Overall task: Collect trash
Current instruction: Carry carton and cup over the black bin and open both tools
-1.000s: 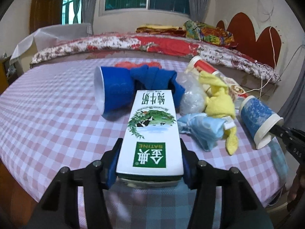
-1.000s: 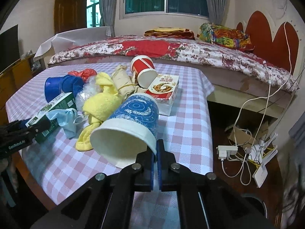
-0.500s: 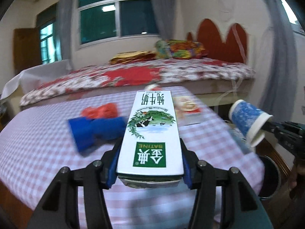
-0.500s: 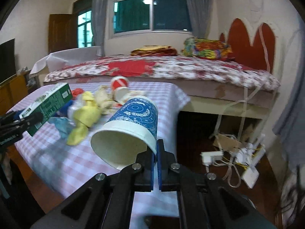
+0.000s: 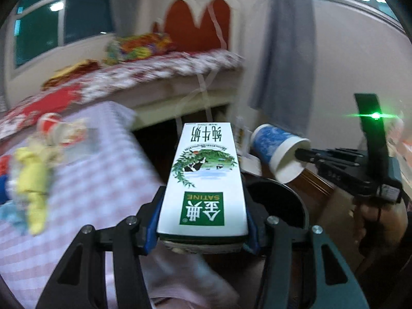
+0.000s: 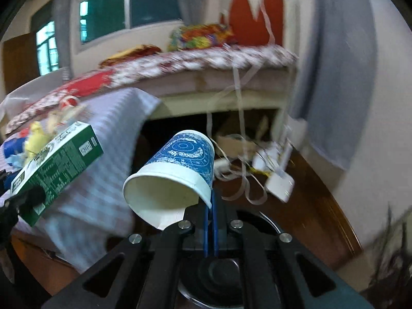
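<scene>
My left gripper (image 5: pixel 203 229) clamps the milk carton (image 5: pixel 204 180) across its stiff, light sides, just above the dark bin (image 5: pixel 278 206). Right of the bin, my right gripper (image 6: pixel 210 203) pinches the thin paper cup (image 6: pixel 177 172) by its crushable rim.

You face a bed (image 6: pixel 206 59) with a red scalloped headboard (image 6: pixel 255 18), dark windows (image 6: pixel 128 7) behind it, grey curtain (image 6: pixel 334 64) at right.

The milk carton (image 5: pixel 203 180) reads "SATINE" and "金典".
</scene>
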### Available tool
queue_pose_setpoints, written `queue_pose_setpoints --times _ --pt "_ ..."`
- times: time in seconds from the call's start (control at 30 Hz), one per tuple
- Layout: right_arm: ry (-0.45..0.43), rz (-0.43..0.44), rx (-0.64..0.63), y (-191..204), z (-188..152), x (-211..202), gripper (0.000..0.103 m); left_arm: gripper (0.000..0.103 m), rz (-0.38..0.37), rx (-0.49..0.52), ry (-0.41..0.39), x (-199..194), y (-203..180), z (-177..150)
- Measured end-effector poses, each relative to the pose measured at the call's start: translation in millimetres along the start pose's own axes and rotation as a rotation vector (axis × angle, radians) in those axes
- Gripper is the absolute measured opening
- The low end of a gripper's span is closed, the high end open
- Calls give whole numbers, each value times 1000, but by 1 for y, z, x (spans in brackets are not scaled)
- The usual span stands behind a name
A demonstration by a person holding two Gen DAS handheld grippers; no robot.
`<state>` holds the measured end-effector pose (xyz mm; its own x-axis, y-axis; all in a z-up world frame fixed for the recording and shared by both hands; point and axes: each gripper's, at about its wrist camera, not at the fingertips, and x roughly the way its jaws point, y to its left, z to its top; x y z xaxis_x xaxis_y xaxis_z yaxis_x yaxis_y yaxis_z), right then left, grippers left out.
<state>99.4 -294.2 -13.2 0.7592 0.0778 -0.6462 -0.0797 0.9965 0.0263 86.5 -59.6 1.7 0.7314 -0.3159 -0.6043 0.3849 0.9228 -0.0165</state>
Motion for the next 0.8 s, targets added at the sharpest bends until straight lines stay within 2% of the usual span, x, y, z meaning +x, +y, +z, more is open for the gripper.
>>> queue_pose_setpoints --times 0.17,0.37,0.53,0.63,0.7,0.73,0.77,0.8 --pt "112 -50 35 -33 -38 15 3 55 -77 47 78 35 -35 -4" --pt "241 -68 51 -58 -66 45 3 55 -114 61 190 77 -61 -21" --pt "291 -68 51 -70 -74 66 3 55 -131 55 274 109 -72 -31" --pt "305 -40 54 -75 -73 75 3 55 -141 56 309 126 -74 -34" --pt "324 -44 43 -75 -76 82 4 56 -145 50 358 138 -77 -38" --pt "350 -64 35 -76 -78 88 17 60 -128 45 362 141 -77 -39" --pt "375 -89 29 -77 -81 92 32 68 -120 31 367 143 -76 -40" --pt "382 -101 30 -78 -84 92 63 70 -120 10 372 143 -74 -41"
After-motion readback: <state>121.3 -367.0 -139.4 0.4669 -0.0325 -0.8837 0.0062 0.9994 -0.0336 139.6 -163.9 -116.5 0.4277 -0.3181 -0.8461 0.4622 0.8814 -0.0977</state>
